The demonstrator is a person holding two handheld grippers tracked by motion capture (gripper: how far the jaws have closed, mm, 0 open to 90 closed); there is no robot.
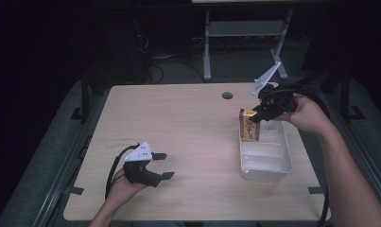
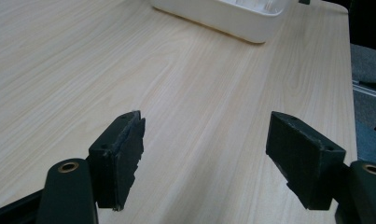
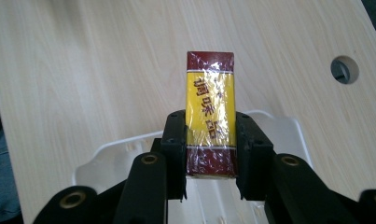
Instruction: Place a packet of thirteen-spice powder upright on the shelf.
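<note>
Right gripper [image 1: 260, 115] pinched a yellow and dark red box [image 3: 210, 113] over the far left corner of the white tray [image 1: 286, 156], seemingly placing it. Next it needed lowering and releasing. Left gripper [image 1: 163, 165] rested spread and empty, near left.

Yellow-and-maroon wrapped box [image 3: 210, 114] clamped upright in right claw [image 3: 210, 156], above white tray [image 3: 111, 156], on wooden counter [image 3: 92, 65].
</note>
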